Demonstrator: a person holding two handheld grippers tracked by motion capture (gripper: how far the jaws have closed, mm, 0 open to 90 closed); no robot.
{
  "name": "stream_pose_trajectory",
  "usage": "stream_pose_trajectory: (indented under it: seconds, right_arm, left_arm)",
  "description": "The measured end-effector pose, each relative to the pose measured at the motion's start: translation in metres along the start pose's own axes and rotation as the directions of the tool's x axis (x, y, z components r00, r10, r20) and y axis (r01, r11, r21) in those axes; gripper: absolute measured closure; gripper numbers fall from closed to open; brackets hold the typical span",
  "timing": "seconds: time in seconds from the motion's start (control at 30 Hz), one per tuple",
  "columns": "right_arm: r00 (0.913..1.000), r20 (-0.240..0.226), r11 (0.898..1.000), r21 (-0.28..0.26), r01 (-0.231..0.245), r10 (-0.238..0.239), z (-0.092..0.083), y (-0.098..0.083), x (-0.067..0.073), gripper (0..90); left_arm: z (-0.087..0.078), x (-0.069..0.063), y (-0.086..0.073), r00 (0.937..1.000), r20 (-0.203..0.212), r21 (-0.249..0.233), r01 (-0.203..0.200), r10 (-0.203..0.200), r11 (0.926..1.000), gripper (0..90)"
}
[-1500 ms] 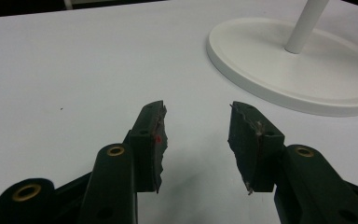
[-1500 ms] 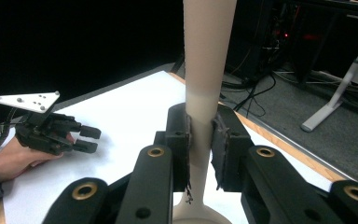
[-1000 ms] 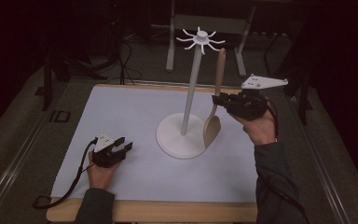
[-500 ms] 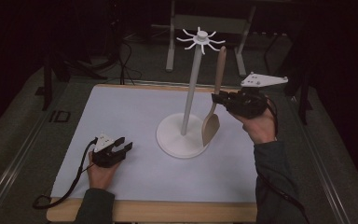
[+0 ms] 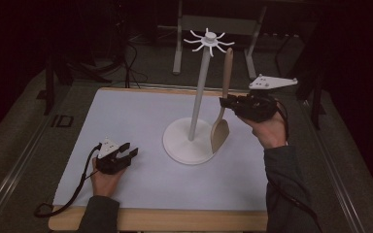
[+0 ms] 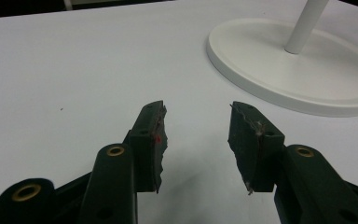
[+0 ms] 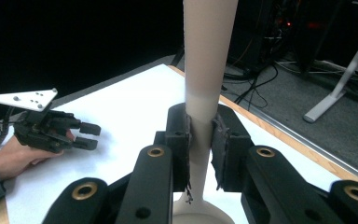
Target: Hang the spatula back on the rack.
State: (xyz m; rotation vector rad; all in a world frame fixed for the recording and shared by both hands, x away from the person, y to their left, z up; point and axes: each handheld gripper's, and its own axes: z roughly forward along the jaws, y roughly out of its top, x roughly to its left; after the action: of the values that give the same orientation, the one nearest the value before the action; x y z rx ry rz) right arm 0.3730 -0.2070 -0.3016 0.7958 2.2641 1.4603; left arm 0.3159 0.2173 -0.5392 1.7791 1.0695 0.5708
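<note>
We note the right gripper [image 5: 225, 103] raised above the table's right side, its jaws clamped on the handle of a wooden spoon [image 5: 221, 112]. In the right gripper view the handle [image 7: 204, 84] runs up between the two pads [image 7: 182, 140], pinched low on the shaft, with the bowl just below the fingertips. From above, the spoon stands near upright, bowl down, its tip at the edge of the white stand's round base [image 5: 180, 145]; we cannot tell whether it touches. The handle's top rises close beside the stand's pole [image 5: 199, 92], just under the ring of hooks [image 5: 208, 41].

The left gripper [image 5: 125, 151] rests low on the white mat [image 5: 126, 116], held in the person's left hand [image 5: 104, 180]. Its jaws stand apart with nothing between them; in the left gripper view only bare mat lies between the fingertips [image 6: 153, 135], and the stand's base [image 6: 303, 74] sits ahead and to their right, well apart.
</note>
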Motion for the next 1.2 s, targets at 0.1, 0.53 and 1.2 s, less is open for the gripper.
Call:
stream_pose_trajectory:
  seconds: [0.1, 0.53, 1.2]
  right_arm:
    - [1.0000, 0.001, 1.000, 0.011, 0.003, -0.003, 0.001, 0.002, 0.000, 77.9]
    - [0.9999, 0.007, 0.999, 0.044, -0.009, 0.009, 0.013, 0.004, -0.001, 77.9]
    - [0.9997, 0.008, 1.000, 0.007, -0.024, 0.024, 0.022, 0.002, 0.000, 74.3]
  left_arm:
    - [0.000, 0.000, 0.000, 1.0000, 0.000, 0.000, 0.000, 0.000, 1.0000, 55.9]
    - [0.000, 0.000, 0.000, 1.0000, 0.000, 0.000, 0.002, -0.002, 1.0000, 55.8]
    - [0.000, 0.000, 0.000, 1.0000, 0.000, -0.002, -0.003, 0.003, 1.0000, 55.7]
